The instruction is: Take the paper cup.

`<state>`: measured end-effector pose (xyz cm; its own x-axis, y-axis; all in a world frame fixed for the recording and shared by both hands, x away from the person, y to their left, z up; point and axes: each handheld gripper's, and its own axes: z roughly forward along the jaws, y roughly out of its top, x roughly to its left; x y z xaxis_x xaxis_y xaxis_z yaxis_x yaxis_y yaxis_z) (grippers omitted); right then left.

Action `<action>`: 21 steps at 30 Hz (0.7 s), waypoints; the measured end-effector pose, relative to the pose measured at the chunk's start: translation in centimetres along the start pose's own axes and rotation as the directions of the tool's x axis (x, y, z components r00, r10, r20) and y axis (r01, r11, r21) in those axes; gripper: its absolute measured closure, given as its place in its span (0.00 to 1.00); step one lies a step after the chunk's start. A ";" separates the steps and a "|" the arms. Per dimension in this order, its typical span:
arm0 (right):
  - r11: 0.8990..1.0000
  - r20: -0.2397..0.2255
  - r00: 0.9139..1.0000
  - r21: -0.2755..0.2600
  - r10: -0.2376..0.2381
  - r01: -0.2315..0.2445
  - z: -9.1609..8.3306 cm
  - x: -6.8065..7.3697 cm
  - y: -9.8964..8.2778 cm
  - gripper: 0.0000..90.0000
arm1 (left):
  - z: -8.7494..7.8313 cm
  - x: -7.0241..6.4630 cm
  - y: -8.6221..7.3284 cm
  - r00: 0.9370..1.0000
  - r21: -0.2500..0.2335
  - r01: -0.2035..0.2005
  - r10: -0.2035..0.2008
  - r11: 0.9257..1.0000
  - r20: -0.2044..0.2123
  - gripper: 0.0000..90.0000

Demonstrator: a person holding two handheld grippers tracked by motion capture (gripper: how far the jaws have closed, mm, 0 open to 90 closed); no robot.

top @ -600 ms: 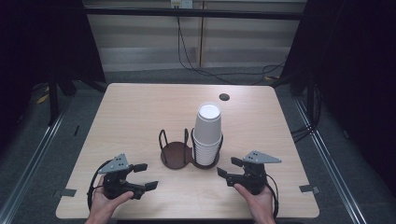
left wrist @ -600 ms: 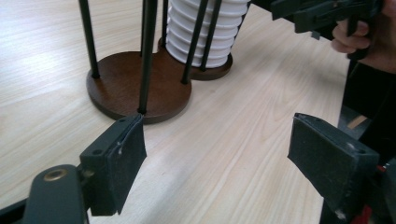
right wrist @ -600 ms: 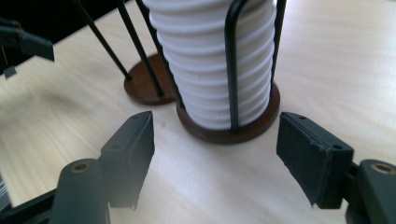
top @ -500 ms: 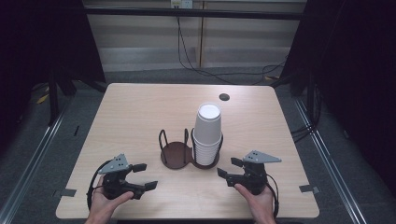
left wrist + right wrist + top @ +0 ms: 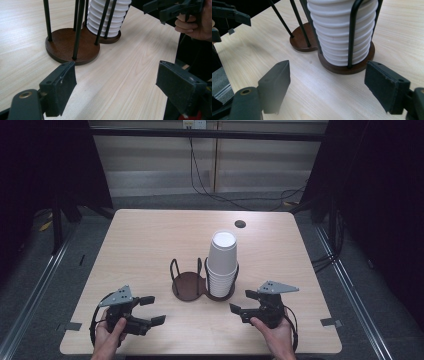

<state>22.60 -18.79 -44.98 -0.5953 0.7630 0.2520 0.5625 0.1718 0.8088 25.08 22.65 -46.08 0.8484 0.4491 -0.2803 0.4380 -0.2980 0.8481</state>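
I have both tools low over the near edge of the bench (image 5: 150, 235), jaws gaping and empty: the left tool (image 5: 151, 310) sits well apart from the cup holder (image 5: 189, 285), the right tool (image 5: 245, 304) near the stack of white cups (image 5: 222, 265), which stands in the holder's right-hand ring, at the middle of the bench.

My worry is the stack itself. It rises far above the thin black wire posts (image 5: 352, 32) that fence it, so I judge that a sideways nudge from my right tool could tip the upper cups or drag the whole holder across the smooth pale wood. The cups look like thin ribbed paper or plastic, rims nested tight; squeezing too hard may crush one, and lifting may bring several along at once. The holder's two round dark-brown bases look like wood, light and easy to slide. The tool pads (image 5: 66, 87) are flat, black and slightly rough.
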 end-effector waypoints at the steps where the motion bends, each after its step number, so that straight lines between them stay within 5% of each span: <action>1: 1.000 -0.003 1.000 0.002 -0.006 0.006 -0.1 0.1 0.1 0.24 | -0.1 0.0 -0.1 1.000 -0.005 0.002 -0.002 1.000 -0.002 0.18; 7: 1.000 -0.029 1.000 -0.015 -0.012 0.012 -0.6 0.3 1.0 0.24 | -0.3 -0.1 -0.1 1.000 -0.005 -0.027 0.027 1.000 0.007 0.18; 21: 0.999 -0.059 0.998 -0.030 -0.034 0.032 -1.3 0.1 3.3 0.23 | 0.0 -0.3 -0.1 0.999 0.015 -0.025 0.025 1.000 0.021 0.18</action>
<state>23.66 -18.93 -41.60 -0.6467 0.7188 0.2552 0.5257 0.1776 0.8319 24.79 22.51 -46.12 0.8651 0.4235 -0.2688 0.4211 -0.3220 0.8479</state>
